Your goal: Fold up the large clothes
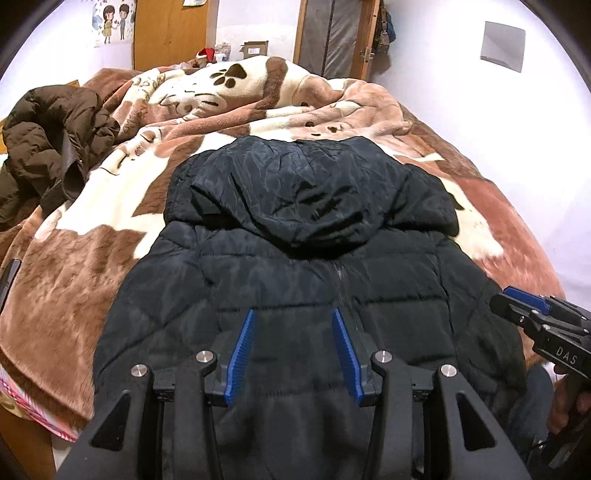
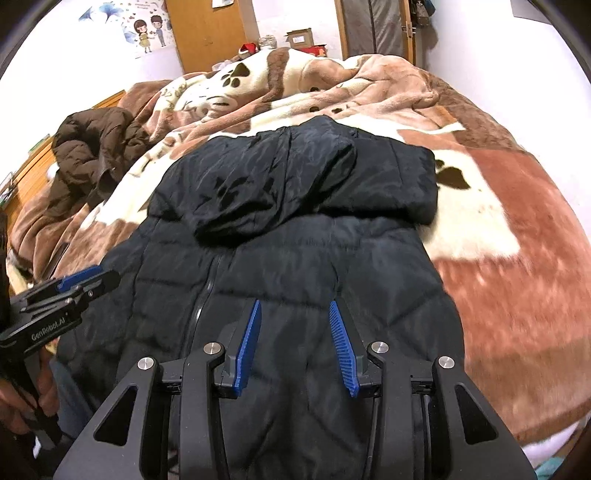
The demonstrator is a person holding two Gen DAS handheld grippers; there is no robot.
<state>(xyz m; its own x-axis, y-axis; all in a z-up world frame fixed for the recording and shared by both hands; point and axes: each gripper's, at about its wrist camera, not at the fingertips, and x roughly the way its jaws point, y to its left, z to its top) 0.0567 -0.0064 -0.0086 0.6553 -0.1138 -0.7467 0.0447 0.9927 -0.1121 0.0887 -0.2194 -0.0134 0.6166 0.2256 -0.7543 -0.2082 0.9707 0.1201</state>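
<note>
A black quilted hooded jacket (image 1: 295, 266) lies on the bed, sleeves folded in, hood (image 1: 306, 188) at the far end, hem toward me. It also shows in the right wrist view (image 2: 280, 258). My left gripper (image 1: 293, 317) is open and empty, hovering over the jacket's lower middle beside the zipper. My right gripper (image 2: 294, 308) is open and empty, over the jacket's lower right half. Each gripper shows in the other's view: the right gripper (image 1: 517, 299) at the jacket's right edge, the left gripper (image 2: 92, 278) at its left edge.
A brown and cream paw-print blanket (image 1: 92, 258) covers the bed. A brown puffer jacket (image 1: 48, 147) lies crumpled at the left. A wooden wardrobe (image 1: 170, 33), a door (image 1: 332, 37) and a cardboard box (image 1: 253, 48) stand behind the bed.
</note>
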